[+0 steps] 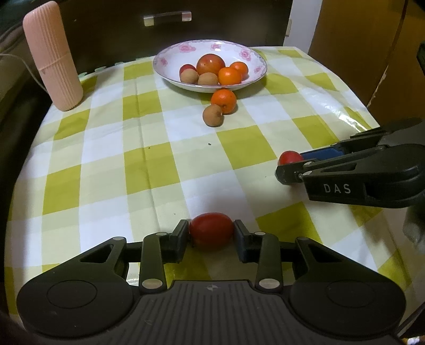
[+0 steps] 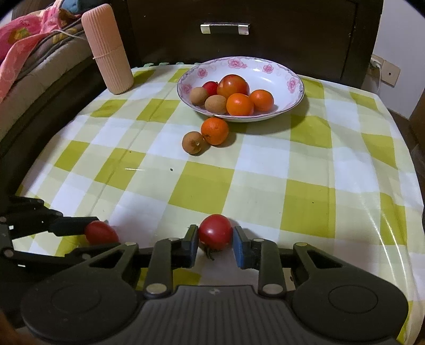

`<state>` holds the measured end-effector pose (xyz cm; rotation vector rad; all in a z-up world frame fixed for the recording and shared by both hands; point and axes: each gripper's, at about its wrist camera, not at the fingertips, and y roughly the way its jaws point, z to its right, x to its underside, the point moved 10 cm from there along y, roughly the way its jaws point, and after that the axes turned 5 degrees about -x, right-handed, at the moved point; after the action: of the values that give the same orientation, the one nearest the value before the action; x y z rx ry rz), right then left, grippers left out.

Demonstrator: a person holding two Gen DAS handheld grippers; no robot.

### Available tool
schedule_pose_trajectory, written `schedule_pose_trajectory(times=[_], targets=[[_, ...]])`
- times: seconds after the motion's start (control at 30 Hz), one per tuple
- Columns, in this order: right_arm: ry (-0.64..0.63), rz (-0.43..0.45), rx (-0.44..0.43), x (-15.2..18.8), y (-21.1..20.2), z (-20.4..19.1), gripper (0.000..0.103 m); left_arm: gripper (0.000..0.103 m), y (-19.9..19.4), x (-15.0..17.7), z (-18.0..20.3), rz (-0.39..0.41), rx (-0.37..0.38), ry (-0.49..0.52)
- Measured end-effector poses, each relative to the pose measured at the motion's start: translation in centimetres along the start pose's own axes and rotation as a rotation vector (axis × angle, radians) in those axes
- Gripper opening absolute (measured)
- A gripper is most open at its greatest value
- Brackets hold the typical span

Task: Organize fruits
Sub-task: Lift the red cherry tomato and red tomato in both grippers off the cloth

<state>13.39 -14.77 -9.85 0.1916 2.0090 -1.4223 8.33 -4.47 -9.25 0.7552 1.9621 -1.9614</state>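
Observation:
My left gripper (image 1: 211, 233) is shut on an oval red tomato (image 1: 211, 234) low over the checked cloth; it also shows in the right wrist view (image 2: 101, 233). My right gripper (image 2: 215, 237) is shut on a round red tomato (image 2: 215, 232) with its stem down; that tomato shows in the left wrist view (image 1: 290, 157) at the right. A flowered white bowl (image 1: 164, 71) at the back holds a big tomato, oranges, longans and a small red fruit. An orange (image 1: 223, 100) and a longan (image 1: 212, 115) lie on the cloth just in front of the bowl.
A tall ribbed pink container (image 1: 53, 58) stands at the back left corner of the table. A dark cabinet with a metal handle (image 1: 167, 18) is behind the table. Bedding (image 2: 24, 39) lies off the left side. The table edge curves away at the right.

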Motion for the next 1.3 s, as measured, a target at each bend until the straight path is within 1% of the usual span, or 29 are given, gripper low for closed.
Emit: schedule_pose_trajectory(times=[0.17,0.63,1.0,1.3], targets=[[0.002,0.007,-0.012,-0.2,-0.4,-0.2,0.027,0.044,0.0,-0.6,0.1,0.014,0.002,-0.002],[0.011,0.014,-0.035,-0.5,-0.4,-0.6,0.027,0.044,0.7,-3.0,-0.9,0.036,0.002,-0.053],[0.026,0.032,-0.053,-1.4,-0.6,-1.0,0.027,0.044,1.1,-4.9,-1.1,0.058,0.007,-0.079],[0.046,0.050,-0.060,-2.2,-0.7,-0.9,0.027,0.044,1.1,-5.7,-1.3,0.071,0.015,-0.095]])
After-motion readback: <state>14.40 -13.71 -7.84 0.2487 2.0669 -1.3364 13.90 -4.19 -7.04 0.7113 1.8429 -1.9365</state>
